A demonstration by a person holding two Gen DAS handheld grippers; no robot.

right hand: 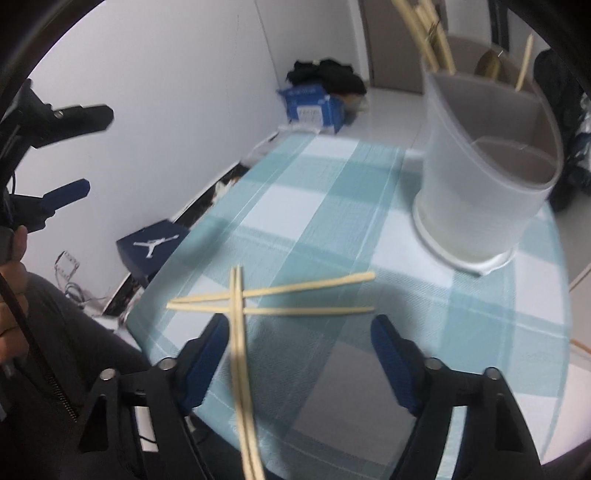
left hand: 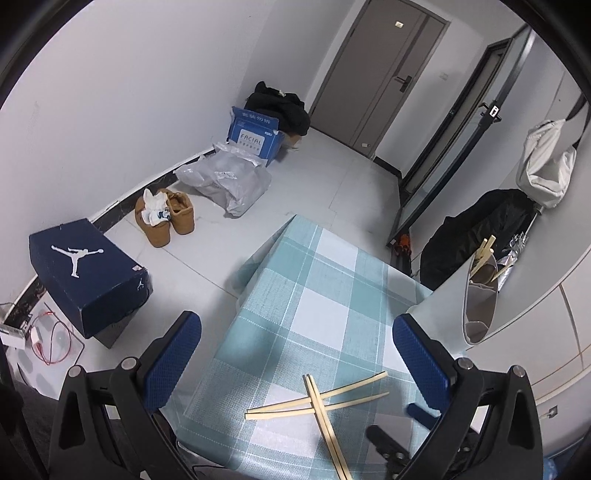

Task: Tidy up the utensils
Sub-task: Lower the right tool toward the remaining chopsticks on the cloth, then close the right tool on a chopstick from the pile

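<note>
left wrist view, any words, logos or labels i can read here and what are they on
"FACIAL": on the front of the blue carton by the wall.
Chinese characters on the carton's flap: too small to read.
Jumping-figure logo, no words: on the lid of the dark blue shoe box; a smaller one on its end.
Small plate on the grey door: too small to read.
Label on the grey plastic bag: blurred.

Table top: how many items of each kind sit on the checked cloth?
Loose chopsticks: 4, two crossed pairs
Utensil holder: 1, with more chopsticks inside, not counted
Total: 5
</note>
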